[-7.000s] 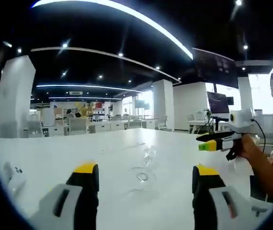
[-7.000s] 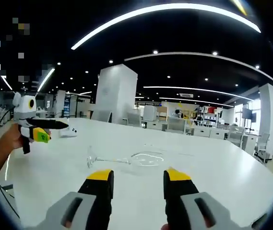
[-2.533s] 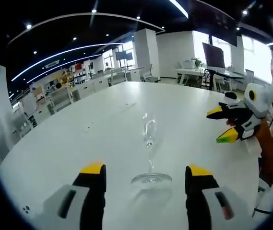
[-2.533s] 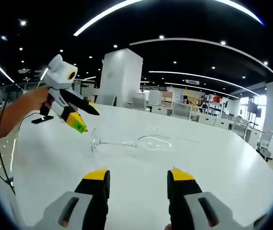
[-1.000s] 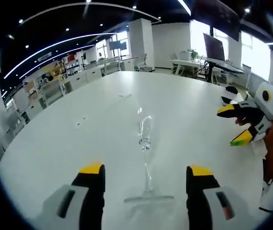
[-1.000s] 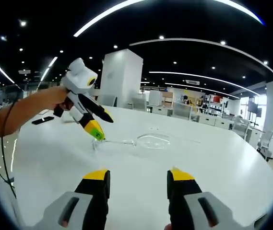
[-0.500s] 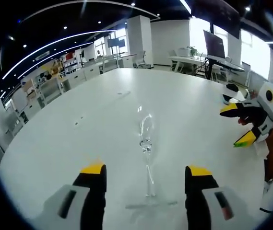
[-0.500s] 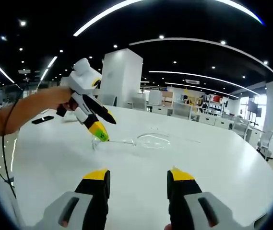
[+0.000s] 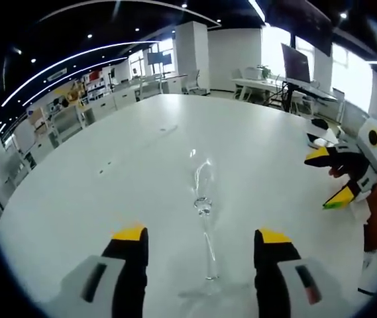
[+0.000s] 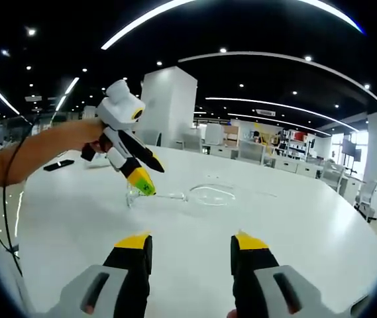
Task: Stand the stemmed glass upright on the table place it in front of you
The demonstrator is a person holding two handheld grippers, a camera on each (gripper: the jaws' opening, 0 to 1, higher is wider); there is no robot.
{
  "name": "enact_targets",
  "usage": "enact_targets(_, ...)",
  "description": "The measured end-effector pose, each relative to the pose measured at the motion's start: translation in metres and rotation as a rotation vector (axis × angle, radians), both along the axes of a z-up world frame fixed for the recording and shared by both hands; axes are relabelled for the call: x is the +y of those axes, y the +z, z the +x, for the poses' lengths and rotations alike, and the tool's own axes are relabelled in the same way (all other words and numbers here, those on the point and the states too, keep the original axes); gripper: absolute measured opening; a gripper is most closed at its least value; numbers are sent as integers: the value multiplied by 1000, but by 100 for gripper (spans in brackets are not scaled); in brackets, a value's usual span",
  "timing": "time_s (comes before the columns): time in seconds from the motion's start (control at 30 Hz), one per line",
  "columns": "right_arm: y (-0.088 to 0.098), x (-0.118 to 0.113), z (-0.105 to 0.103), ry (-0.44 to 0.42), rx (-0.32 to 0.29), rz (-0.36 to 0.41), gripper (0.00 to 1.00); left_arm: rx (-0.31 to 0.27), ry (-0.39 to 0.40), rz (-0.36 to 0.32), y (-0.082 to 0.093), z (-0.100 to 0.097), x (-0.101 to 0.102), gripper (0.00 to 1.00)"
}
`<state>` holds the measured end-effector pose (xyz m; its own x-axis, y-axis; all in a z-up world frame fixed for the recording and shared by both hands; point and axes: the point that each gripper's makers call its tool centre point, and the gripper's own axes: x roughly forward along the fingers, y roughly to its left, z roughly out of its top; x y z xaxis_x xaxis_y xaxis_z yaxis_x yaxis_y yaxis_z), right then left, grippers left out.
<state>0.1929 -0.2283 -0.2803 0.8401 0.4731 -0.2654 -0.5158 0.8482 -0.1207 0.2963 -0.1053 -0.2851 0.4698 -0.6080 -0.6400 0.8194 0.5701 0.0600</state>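
Note:
A clear stemmed glass lies on its side on the white table, bowl pointing away, its stem running back between my left gripper's jaws and its foot low in the left gripper view. My left gripper is open, its jaws either side of the stem and apart from it. In the right gripper view the same glass lies across the table, with the left gripper tilted down over its foot end. My right gripper is open and holds nothing, a short way back from the glass; the right gripper hovers at the right.
A person's forearm with a trailing cable reaches in from the left. A dark flat object lies on the table behind it. A small dark item sits near the table's far right. Desks, chairs and monitors stand beyond the table.
My left gripper has crept forward and down along the glass, so the foot now lies lower between its jaws. The right gripper has stayed put and open.

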Motion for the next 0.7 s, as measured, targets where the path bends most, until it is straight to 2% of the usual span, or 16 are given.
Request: enact_targets(0.7, 0, 2, -1, 1, -1, 3, 50, 34, -19, 35, -9, 5, -10, 61)
